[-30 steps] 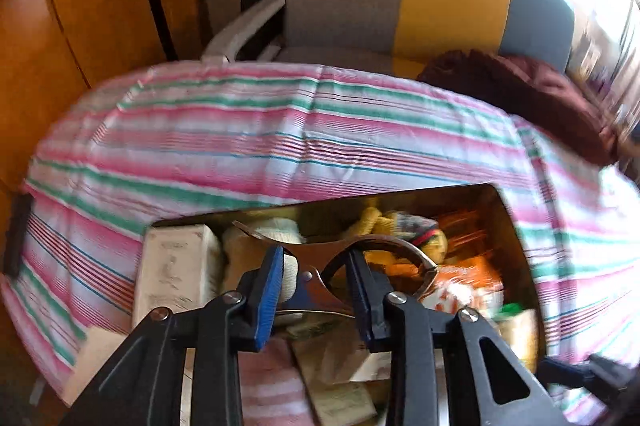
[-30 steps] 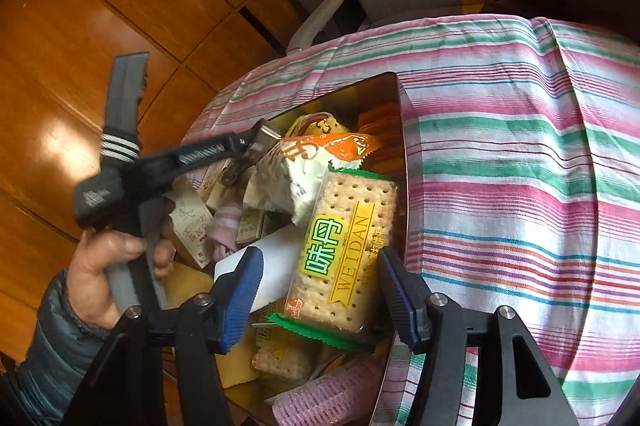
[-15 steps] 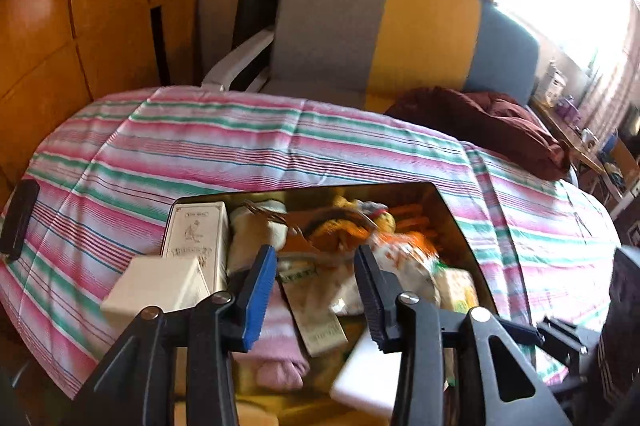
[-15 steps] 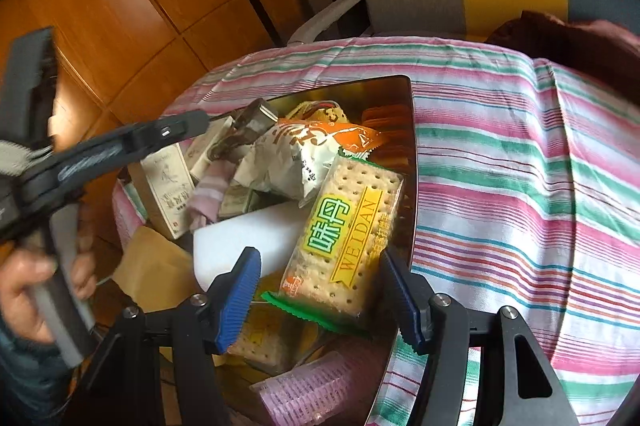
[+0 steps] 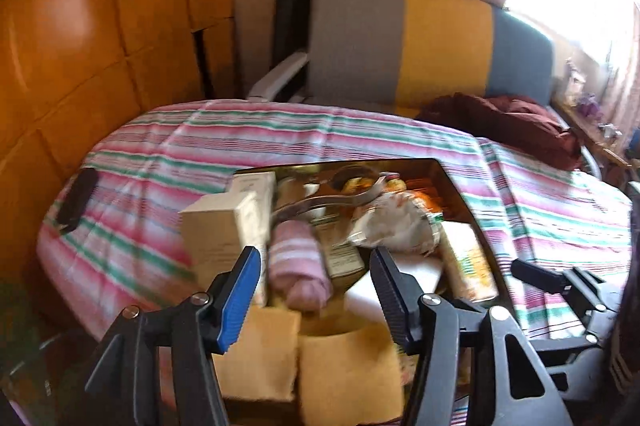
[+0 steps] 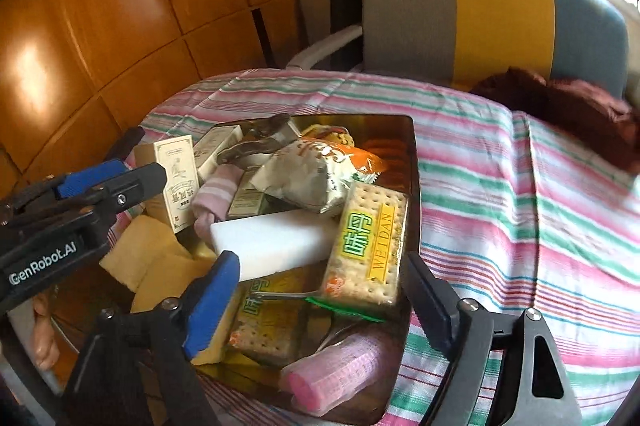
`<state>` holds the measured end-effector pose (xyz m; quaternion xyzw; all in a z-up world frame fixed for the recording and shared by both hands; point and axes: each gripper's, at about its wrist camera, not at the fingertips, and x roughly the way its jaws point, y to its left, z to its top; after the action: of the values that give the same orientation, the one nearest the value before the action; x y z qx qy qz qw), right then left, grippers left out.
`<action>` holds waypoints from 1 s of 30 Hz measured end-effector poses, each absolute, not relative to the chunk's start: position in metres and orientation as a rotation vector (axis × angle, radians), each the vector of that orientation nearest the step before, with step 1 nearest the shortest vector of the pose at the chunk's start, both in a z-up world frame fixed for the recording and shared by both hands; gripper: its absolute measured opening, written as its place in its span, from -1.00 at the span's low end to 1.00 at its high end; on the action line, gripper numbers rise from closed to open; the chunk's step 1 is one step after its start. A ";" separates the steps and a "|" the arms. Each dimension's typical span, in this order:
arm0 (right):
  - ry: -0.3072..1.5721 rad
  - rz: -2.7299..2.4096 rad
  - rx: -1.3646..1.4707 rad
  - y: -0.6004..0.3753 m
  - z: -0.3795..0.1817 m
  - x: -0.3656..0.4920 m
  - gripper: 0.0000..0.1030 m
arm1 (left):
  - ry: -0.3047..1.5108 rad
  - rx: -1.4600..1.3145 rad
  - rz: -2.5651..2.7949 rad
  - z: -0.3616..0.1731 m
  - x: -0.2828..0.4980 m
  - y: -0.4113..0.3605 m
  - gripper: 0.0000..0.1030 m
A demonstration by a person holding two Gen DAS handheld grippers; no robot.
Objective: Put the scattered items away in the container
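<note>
Both grippers empty, jaws wide: left gripper [image 5: 316,290] hangs over the near end of the tray [image 6: 414,162], right gripper [image 6: 320,290] over its near right side, neither touching anything. Step looks like the tail end of the tidy: everything seen is already piled in the tray, the striped cloth [image 6: 520,194] around it shows no loose items except a dark flat thing [image 5: 76,200] at its left edge, too blurred to name. Next move, my guess: scan for leftovers or back off; if that dark thing counts, the left gripper is the closer one and needs a flat low pinch. Near to far in the tray: pink ribbed plastic roller [image 6: 336,374] at the near rim, soft yellow sponge blocks [image 6: 148,262], two crinkly-wrapped cracker packs, one flat low [image 6: 268,318], one [image 6: 370,250] tilted on top, rigid-looking but brittle. White foam block [image 6: 272,244] leans under the upper pack. Pink striped rolled cloth [image 5: 298,266], soft, beside upright cardboard boxes [image 6: 178,182]. Shiny crumpled snack bag [image 6: 312,174] in the middle, slippery, puffy. Curved metal tool [image 5: 328,202] lies across the heap, far end blurred. Tray itself is dark glossy metal, mirror-like walls, rectangular. Pile is high and loose, the tilted pack could slide out over the right rim if bumped. Beyond: cloth-covered round table, maroon fabric heap [image 5: 504,124], grey-yellow-blue chair [image 5: 420,38], glossy wood panelling [image 6: 120,6].
</note>
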<state>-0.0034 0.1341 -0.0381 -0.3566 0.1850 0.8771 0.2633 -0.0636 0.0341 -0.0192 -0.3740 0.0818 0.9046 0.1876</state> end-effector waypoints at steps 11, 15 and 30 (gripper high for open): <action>0.449 2.305 -0.946 0.116 -0.031 -0.004 1.00 | 0.257 -1.018 2.682 -0.007 -0.042 0.014 0.12; 0.470 2.258 -1.015 0.124 -0.038 -0.008 1.00 | 0.233 -1.003 2.691 -0.001 -0.038 0.013 0.12; 0.368 2.243 -0.948 0.115 -0.029 0.002 1.00 | 0.126 -1.005 2.639 -0.001 -0.029 0.017 0.12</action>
<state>0.0015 0.1148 -0.0293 -0.3631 0.1410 0.8588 0.3328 -0.0287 0.0168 -0.0014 -0.3512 0.0440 0.9221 0.1565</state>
